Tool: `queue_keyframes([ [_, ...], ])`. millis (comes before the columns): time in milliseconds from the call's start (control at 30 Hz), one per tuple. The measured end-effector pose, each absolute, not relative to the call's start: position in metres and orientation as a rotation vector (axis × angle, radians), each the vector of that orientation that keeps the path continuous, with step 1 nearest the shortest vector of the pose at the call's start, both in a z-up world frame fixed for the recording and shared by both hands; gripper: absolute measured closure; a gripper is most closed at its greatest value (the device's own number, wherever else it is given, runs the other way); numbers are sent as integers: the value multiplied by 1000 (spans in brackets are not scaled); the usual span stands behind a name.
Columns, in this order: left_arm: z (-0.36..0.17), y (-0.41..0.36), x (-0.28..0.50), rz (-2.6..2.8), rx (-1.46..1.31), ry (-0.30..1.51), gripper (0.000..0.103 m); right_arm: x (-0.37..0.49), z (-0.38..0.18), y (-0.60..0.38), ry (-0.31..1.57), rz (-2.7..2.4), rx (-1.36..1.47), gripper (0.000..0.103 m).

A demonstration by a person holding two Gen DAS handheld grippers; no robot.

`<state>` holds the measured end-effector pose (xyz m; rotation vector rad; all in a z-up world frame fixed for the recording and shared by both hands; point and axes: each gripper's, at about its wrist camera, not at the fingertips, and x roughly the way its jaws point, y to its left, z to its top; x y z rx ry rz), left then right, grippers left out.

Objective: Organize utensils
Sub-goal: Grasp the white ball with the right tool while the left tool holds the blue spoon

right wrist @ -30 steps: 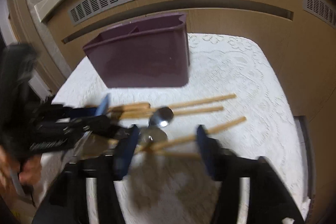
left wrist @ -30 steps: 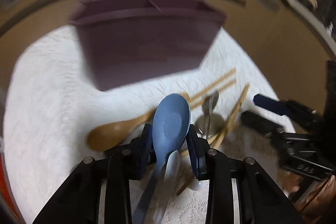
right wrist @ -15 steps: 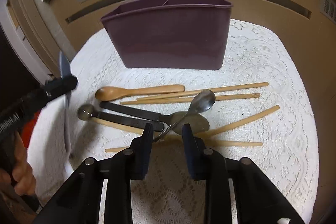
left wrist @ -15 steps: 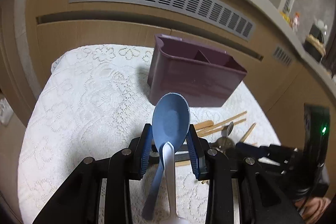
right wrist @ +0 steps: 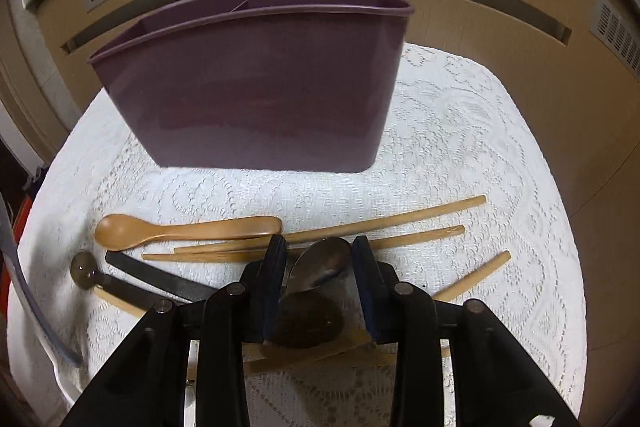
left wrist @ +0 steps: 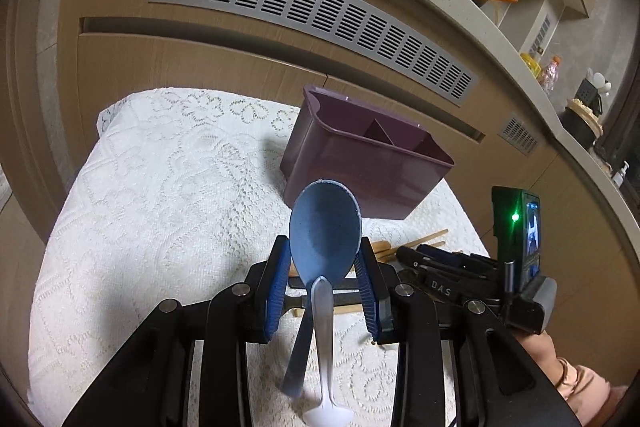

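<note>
Left gripper [left wrist: 325, 259], raised above the white lace cloth [left wrist: 168, 195] on the desk, jaws clamped on the bowl of a matte blue plastic spoon [left wrist: 325, 231]. Bowl upright between the blue pads, sticking out past the tips; blue handle running back toward the camera, with a pale white spoon handle [left wrist: 323, 339] alongside it. Beyond and slightly right, a dark purple plastic utensil caddy [left wrist: 360, 167] with divided compartments, standing on the cloth near the wooden cabinet front with a grey slatted vent [left wrist: 312, 15]. To the right, low over the cloth, the right gripper [left wrist: 448, 259].

From the right wrist: right gripper [right wrist: 320, 259] down among the loose utensils, jaws narrowed around the bowl of a shiny metal spoon [right wrist: 322, 263]; contact with the pads unclear. Under it, a second, darker metal spoon bowl [right wrist: 308, 323]. To the left, a light wooden spoon [right wrist: 180, 229] and two black-handled utensils [right wrist: 152, 275] lying flat. Pale wooden chopsticks [right wrist: 400, 221] scattered between jaws and caddy and to the right. Purple caddy [right wrist: 256, 87] just beyond them, well apart from the jaws.
</note>
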<state>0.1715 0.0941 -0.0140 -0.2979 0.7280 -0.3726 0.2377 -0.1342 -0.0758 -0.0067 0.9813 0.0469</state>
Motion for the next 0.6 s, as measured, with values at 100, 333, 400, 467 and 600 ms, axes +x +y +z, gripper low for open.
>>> queue_keyframes([
  [100,-7,91,169,-373,-289,713,69,232,-72,-135,976,100,10,75],
  [333,7,78,160,-376,-246,692,70,204,-32,-138,851,161,27,80],
  [400,13,73,155,-375,-236,683,70,193,-19,-139,811,178,21,82],
  [467,19,69,150,-377,-227,674,70,184,-6,-141,771,190,12,92],
  [600,30,60,139,-379,-201,656,70,169,11,-137,732,223,0,94],
])
